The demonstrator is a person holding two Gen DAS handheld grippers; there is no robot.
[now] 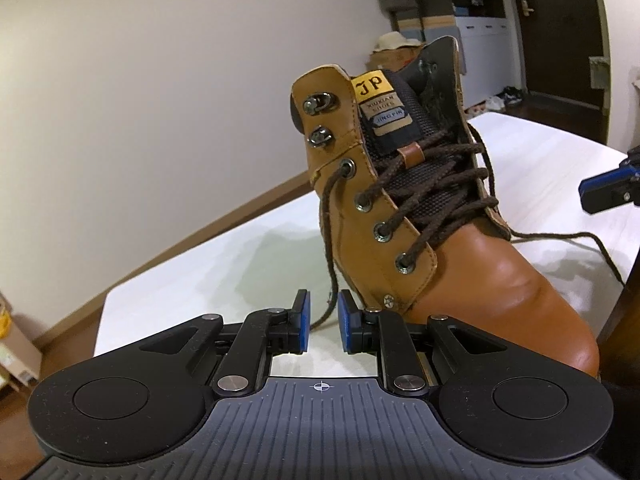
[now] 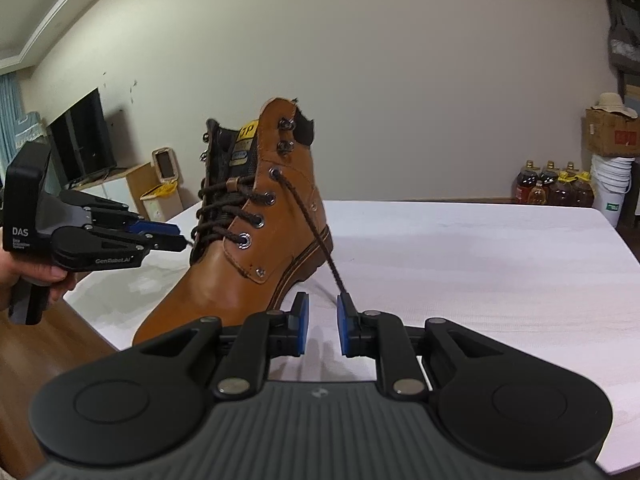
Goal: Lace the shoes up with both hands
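The boot [image 2: 240,248] sat near the table's [image 2: 480,264] front-left corner and blocked that side. To its right the white top was wide open, tons of room. Loose lace ends [image 2: 316,236] trailed off both sides of the boot and crossed the gaps right at each gripper's fingertips.

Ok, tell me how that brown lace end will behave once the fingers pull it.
The lace is probably floppy: it droops in a curve from the top eyelet. Its woven texture likely gives decent grip, but it looks thin, so it may slip free. A hard tug might tip the boot, which stands tall on the table.
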